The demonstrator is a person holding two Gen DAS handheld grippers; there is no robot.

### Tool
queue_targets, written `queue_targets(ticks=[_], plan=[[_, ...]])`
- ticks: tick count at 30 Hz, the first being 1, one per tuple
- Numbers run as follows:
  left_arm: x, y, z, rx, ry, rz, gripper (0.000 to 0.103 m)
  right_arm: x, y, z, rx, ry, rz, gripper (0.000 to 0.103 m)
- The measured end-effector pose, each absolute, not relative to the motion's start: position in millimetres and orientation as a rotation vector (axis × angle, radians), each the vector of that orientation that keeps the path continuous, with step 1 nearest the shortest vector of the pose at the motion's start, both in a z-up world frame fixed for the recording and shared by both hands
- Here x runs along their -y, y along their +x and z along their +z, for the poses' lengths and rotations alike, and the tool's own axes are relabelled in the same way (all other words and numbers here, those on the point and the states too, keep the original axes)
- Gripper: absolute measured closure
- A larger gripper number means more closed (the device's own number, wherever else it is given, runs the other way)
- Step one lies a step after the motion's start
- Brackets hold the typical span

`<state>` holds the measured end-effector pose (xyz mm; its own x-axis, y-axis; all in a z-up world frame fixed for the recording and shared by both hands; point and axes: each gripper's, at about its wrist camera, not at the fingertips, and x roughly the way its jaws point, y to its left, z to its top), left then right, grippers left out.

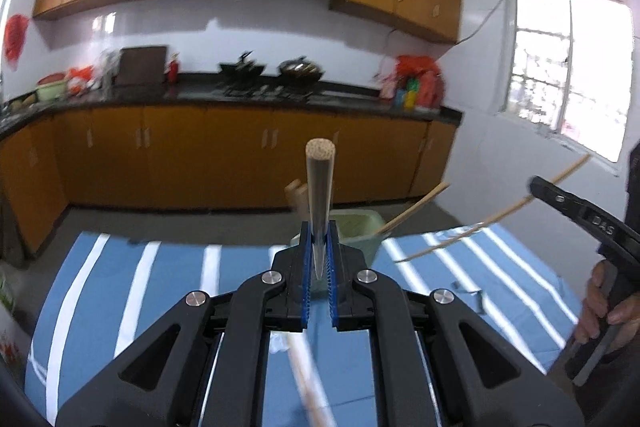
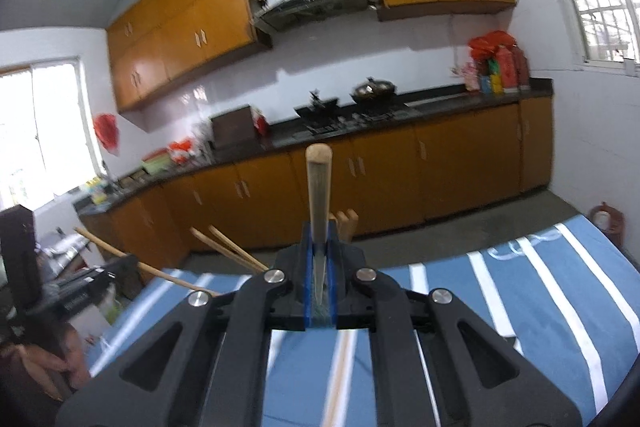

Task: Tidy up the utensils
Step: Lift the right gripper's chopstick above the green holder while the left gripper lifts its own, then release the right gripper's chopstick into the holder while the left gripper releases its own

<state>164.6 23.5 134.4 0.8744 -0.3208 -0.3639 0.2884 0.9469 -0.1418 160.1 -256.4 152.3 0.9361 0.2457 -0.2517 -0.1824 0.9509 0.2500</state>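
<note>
Only from the left wrist, a green holder [image 1: 358,233]; each gripper [image 1: 320,247] [image 2: 319,259] pinching a chopstick [image 1: 319,187] [image 2: 319,187].

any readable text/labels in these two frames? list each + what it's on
"DAS" — embossed on the right hand-held gripper, on its black body, seen in the left wrist view; there may be more letters that I cannot make out.
Packages on the counter: printing too blurred to read.
Nothing else legible in either view.
</note>
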Motion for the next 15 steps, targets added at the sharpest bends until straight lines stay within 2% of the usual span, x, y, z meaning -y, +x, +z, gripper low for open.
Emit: queue_targets(ticks=[7, 15], plan=[[13, 184, 165, -0.321, -0.029, -0.33, 0.096, 238, 180, 179, -0.23, 0.193, 0.218, 0.096], [33, 231, 159, -0.415, 0.038, -0.289, 0.096, 220, 248, 178, -0.333, 0.137, 0.199, 0.096]])
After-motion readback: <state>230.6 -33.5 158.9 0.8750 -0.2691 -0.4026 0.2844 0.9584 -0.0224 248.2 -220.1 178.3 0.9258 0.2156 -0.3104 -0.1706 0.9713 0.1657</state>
